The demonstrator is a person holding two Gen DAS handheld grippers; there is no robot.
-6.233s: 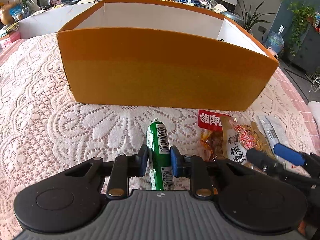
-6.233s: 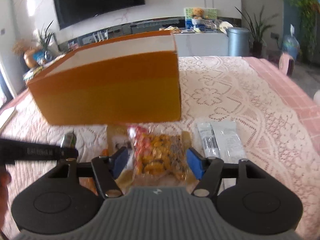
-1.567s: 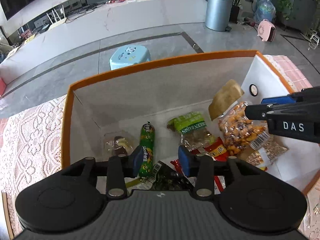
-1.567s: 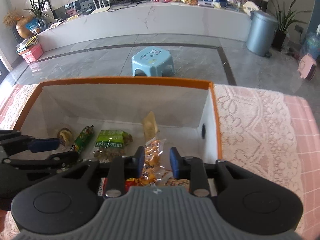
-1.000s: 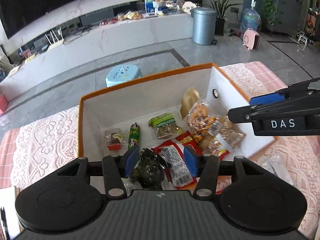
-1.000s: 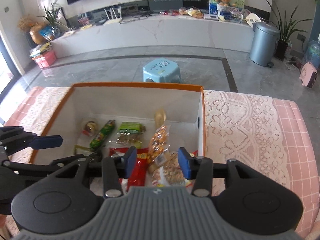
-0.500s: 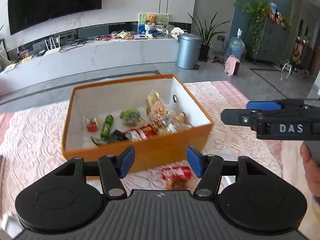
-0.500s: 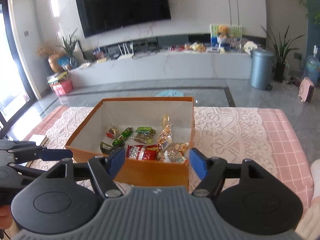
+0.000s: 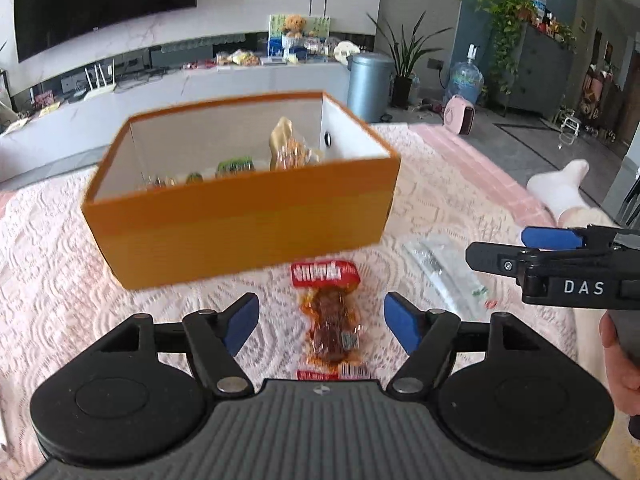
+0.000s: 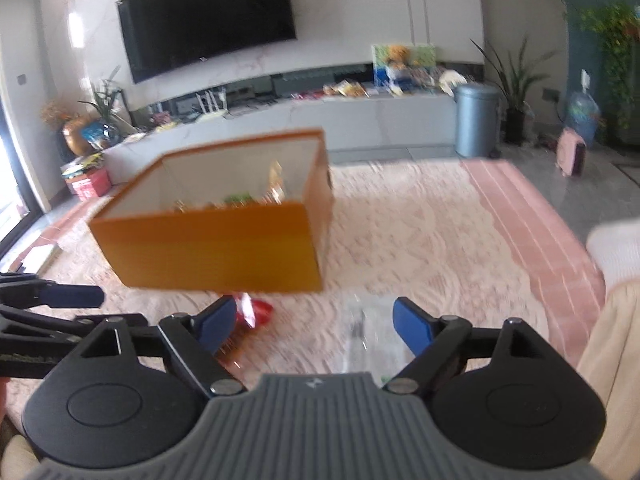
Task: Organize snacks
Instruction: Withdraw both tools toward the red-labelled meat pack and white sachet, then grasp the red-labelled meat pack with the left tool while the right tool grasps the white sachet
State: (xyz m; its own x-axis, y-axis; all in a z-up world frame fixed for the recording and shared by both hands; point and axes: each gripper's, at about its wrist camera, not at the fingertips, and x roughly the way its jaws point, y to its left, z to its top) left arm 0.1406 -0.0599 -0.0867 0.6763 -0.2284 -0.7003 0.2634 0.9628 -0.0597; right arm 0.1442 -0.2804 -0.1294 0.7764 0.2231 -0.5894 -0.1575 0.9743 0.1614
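An orange box with white inner walls stands on the lace cloth and holds several snack packs. In front of it lies a red-topped pack of brown snack. My left gripper hovers over that pack with its jaws opening wide and the blue pads clear of it. To the right a clear wrapped pack lies on the cloth. My right gripper is above the clear pack, its jaws also opening and touching nothing. It also shows in the left wrist view as the right gripper.
The pink lace cloth covers the surface around the box. A person's white-socked foot rests at the right edge and a hand holds the right gripper. A grey bin and a long counter stand behind.
Both grippers pulled back from the box and came down toward the cloth in front of it, jaws spreading wider. The red pack and the clear pack now lie between their fingers.
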